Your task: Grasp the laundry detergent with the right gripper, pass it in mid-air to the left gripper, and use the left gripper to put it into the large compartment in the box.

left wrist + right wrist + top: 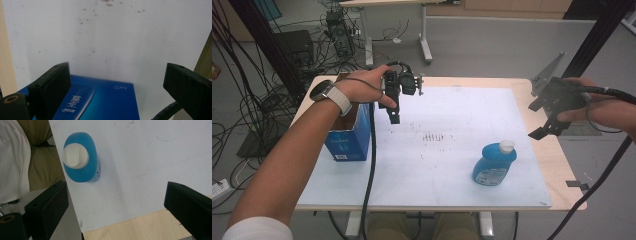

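A blue bottle (494, 164) with a white cap stands upright on the white sheet (452, 165) at the front right; from above, in the right gripper view, the bottle (81, 160) lies ahead and left of the jaws. A blue carton (346, 135) stands open-topped at the table's left. My left gripper (393, 114) hangs open just right of the carton, over the sheet; the carton (100, 102) sits below its jaws. My right gripper (546, 126) is held open in the air over the table's right edge, up and right of the bottle. Both hold nothing.
The wooden table (557, 160) shows bare along its right edge beyond the sheet. Faint dark marks (434, 136) dot the sheet's middle. Cables and a second table's legs (424, 40) lie on the floor behind. The person's lap (37, 165) is below the front edge.
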Demonstrator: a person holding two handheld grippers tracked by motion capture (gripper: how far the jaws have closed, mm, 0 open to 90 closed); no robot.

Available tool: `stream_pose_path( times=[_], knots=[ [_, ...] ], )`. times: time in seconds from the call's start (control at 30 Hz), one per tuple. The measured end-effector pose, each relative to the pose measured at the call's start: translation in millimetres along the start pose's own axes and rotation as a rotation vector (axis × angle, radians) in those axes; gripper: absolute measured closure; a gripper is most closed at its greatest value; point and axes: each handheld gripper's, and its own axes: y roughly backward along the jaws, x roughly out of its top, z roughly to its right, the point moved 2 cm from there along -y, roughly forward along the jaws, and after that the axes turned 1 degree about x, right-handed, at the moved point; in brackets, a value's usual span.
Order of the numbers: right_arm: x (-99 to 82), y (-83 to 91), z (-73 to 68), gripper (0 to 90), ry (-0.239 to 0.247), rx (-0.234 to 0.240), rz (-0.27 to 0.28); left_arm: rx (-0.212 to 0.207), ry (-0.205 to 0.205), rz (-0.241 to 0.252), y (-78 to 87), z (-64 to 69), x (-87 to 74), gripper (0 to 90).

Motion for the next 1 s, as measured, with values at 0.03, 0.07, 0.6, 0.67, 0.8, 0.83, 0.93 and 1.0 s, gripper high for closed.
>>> stream_pose_path(
  times=[0.03,0.07,0.6,0.67,0.8,0.83,0.93,1.0],
  knots=[
    [-0.7,0.3,-1.6,5.4,0.001,0.001,0.003,-0.001,0.002,0.0,-0.2,0.2,0.0,8.0],
    [-1.4,0.5,-2.7,5.0,0.001,0.003,0.004,0.0,-0.001,-0.003,-0.4,0.0,-0.1,8.0],
    [-14.8,-2.5,-19.5,4.9,0.004,0.029,0.032,-0.002,-0.001,0.0,-1.4,3.3,0.3,8.0],
    [-15.4,-3.1,-20.3,4.9,0.004,0.031,0.034,-0.003,-0.001,-0.002,-1.6,3.7,0.2,8.0],
    [-18.8,-5.3,-24.3,5.1,0.012,0.047,0.047,-0.003,0.001,0.001,-2.0,4.3,-0.3,8.0],
    [-19.4,-5.4,-24.9,5.1,0.013,0.049,0.052,-0.003,0.002,0.001,-2.0,4.7,-0.2,8.0],
    [-21.0,-5.6,-26.6,5.1,0.015,0.05,0.063,-0.002,0.003,0.004,-1.9,5.1,-0.2,8.0],
    [-22.5,-6.5,-28.0,4.9,0.03,0.045,0.075,-0.003,0.003,0.001,-1.6,5.5,-0.2,8.0]
  ],
)
